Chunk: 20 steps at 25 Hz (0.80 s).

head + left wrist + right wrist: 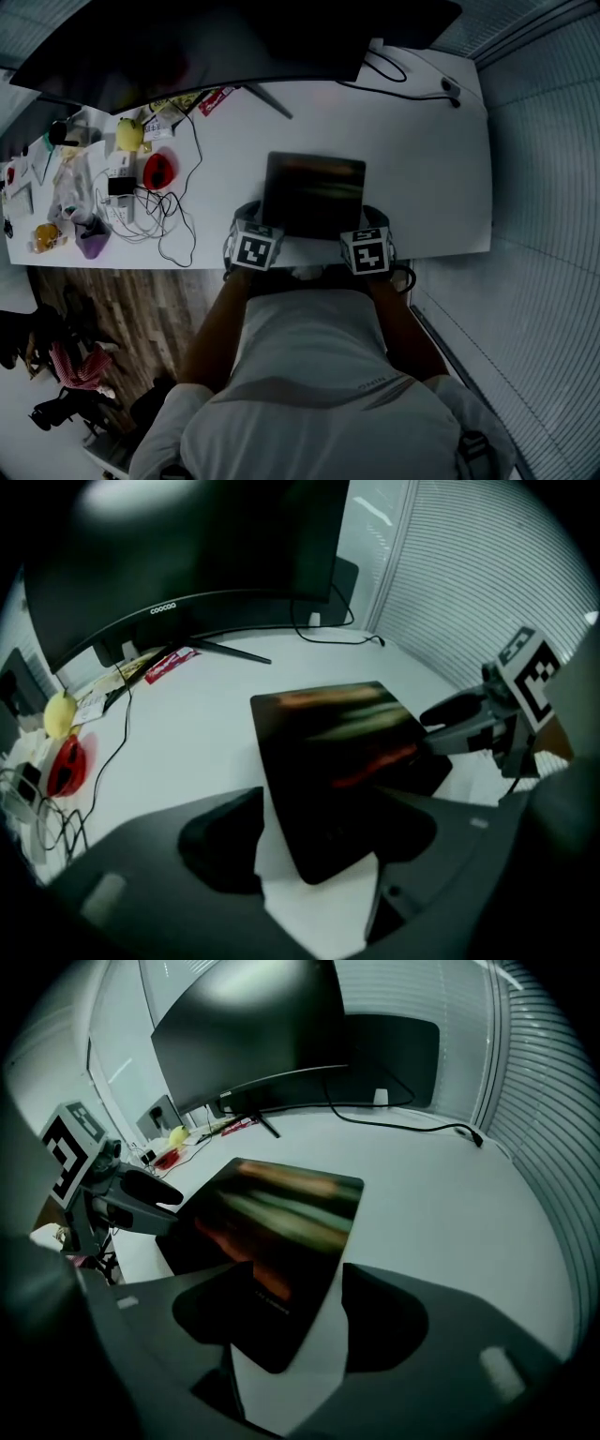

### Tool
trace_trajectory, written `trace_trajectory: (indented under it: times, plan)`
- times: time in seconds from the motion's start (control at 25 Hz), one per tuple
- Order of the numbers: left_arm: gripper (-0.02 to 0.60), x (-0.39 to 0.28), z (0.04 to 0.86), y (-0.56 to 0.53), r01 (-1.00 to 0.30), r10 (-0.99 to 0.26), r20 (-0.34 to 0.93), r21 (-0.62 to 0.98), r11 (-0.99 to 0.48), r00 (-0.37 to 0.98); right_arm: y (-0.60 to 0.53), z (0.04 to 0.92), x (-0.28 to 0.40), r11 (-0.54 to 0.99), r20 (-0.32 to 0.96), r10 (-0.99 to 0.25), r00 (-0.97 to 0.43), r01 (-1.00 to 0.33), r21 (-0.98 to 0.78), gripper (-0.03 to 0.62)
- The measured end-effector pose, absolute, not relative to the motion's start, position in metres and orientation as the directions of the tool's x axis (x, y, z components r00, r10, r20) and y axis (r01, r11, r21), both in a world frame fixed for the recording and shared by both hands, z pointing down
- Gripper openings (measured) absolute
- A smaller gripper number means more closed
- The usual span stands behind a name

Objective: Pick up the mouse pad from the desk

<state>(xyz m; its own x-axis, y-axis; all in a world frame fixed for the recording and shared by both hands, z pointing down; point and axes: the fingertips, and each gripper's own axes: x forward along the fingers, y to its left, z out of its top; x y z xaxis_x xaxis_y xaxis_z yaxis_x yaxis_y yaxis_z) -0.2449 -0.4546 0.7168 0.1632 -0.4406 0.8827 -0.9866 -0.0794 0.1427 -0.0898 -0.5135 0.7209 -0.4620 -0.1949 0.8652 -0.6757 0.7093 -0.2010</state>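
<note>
A dark rectangular mouse pad (pixel 314 195) lies flat on the white desk (pixel 431 178), close to its front edge. My left gripper (pixel 255 220) is at the pad's near left corner and my right gripper (pixel 373 220) at its near right corner. In the left gripper view the left gripper (pixel 314 841) is open, with the corner of the mouse pad (pixel 333 752) lying between its jaws and no pad pressing on it. In the right gripper view the right gripper (pixel 295 1321) is likewise open over the other corner of the mouse pad (pixel 272 1222).
A large curved monitor (pixel 187 47) stands at the back of the desk. On the left lie tangled cables (pixel 159 216), a red object (pixel 159 169), a yellow object (pixel 129 134) and other small items. Another black cable (pixel 403 84) runs at the back right.
</note>
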Motion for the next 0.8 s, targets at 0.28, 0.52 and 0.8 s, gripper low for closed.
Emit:
trace_trajectory:
  times: [0.28,0.52,0.8]
  plan:
    - [0.312,-0.244,0.738,-0.449,-0.989,-0.436,0.888,0.129,-0.067,0.145,-0.513,0.726,-0.095,0.704,0.872,-0.229,-0.433,-0.692,-0.159,0.29]
    - [0.306,-0.239,0.736,-0.449,-0.991,-0.422,0.897,0.121,-0.054,0.132,-0.507,0.728,-0.101,0.691,0.871,-0.252,-0.421,-0.709,-0.143,0.281]
    - [0.174,-0.218,0.73,-0.447,-0.99,-0.4,0.906,0.126,-0.06,0.139,-0.494,0.723,-0.116,0.698,0.864,-0.244,-0.441,-0.698,-0.159,0.096]
